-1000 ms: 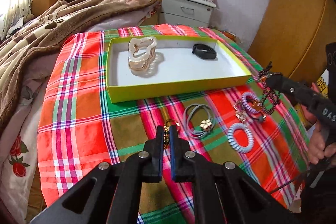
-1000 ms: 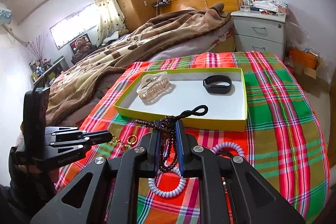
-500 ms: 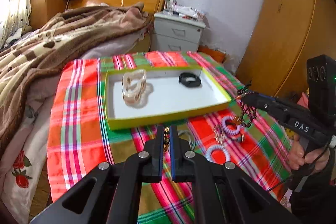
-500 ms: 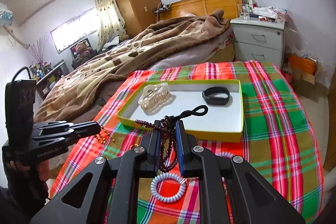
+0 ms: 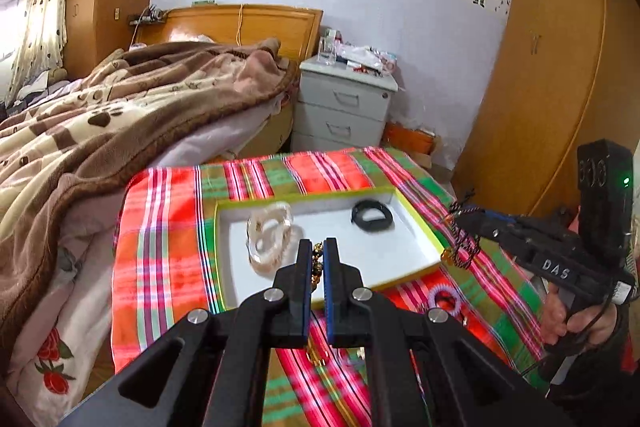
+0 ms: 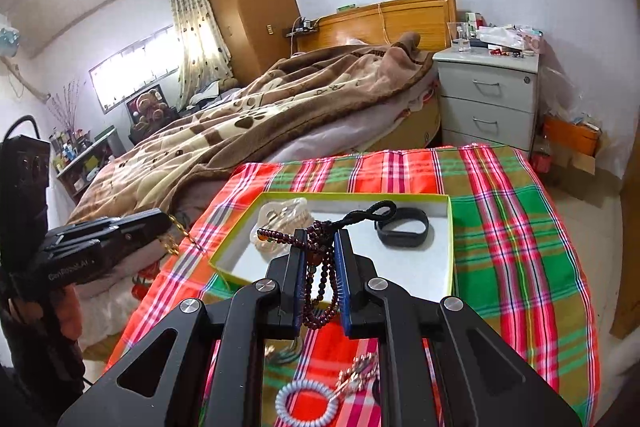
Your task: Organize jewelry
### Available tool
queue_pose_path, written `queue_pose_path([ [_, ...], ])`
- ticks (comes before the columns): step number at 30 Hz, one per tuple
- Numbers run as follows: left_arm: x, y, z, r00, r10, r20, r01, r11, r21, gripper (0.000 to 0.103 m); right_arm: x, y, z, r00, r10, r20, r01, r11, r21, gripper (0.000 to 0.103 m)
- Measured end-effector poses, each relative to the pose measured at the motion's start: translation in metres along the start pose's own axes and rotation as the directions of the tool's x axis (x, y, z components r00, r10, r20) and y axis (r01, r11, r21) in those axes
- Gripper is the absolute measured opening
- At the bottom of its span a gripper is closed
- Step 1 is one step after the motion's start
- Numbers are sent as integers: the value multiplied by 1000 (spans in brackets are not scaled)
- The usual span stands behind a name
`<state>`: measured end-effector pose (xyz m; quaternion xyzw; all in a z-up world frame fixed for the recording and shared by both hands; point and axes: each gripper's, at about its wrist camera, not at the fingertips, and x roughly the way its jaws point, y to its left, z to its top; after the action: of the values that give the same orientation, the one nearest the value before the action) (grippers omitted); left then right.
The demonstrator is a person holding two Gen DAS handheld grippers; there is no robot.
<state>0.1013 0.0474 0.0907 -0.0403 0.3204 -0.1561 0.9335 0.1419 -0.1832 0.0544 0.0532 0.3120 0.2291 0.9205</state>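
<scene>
Above the plaid-covered counter [image 6: 516, 227], the left gripper [image 5: 316, 259] pinched a gold chain [image 5: 317, 267] while the right gripper [image 6: 320, 251] clamped dark red prayer beads [image 6: 320, 267], both just near of the yellow-rimmed tray [image 6: 449, 247] holding a hair claw [image 5: 268, 239] and a black band [image 6: 402, 227].

Each fisheye camera sits behind its own claw and looks forward and downward along the two fingers. The left wrist view faces the bench [image 5: 160, 227] with its plaid cloth from the near edge, with the left claw [image 5: 316, 259] close in the foreground. The right wrist view takes a similar line over the right claw [image 6: 318, 247]. Both views share the yellow-rimmed tray [image 5: 420, 227] [image 6: 450, 227], the bed [image 5: 100, 131] [image 6: 260, 115] and the nightstand [image 5: 344, 107] [image 6: 488, 95]; each also shows the opposite claw at its edge.
</scene>
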Motion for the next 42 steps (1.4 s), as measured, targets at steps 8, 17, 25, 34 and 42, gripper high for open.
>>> queue_pose_path([
  [8, 27, 18, 9, 999, 31, -19, -31, 999, -22, 5, 38, -8, 13, 999, -5, -45, 5, 1000, 0, 14],
  [17, 63, 30, -6, 994, 44, -101, -49, 998, -41, 5, 81, -18, 10, 992, -11, -125, 13, 1000, 18, 14],
  [25, 87, 37, -19, 985, 58, -164, -67, 997, -48, 5, 114, -21, 11, 982, -22, -188, 22, 1000, 0, 14],
  [34, 106, 42, -31, 971, 76, -225, -91, 994, -57, 5, 161, -17, 20, 961, -20, -275, 12, 999, -31, 14],
  [42, 115, 42, -37, 964, 67, -258, -83, 995, -52, 5, 190, -15, 22, 939, -25, -342, 11, 999, -42, 14],
])
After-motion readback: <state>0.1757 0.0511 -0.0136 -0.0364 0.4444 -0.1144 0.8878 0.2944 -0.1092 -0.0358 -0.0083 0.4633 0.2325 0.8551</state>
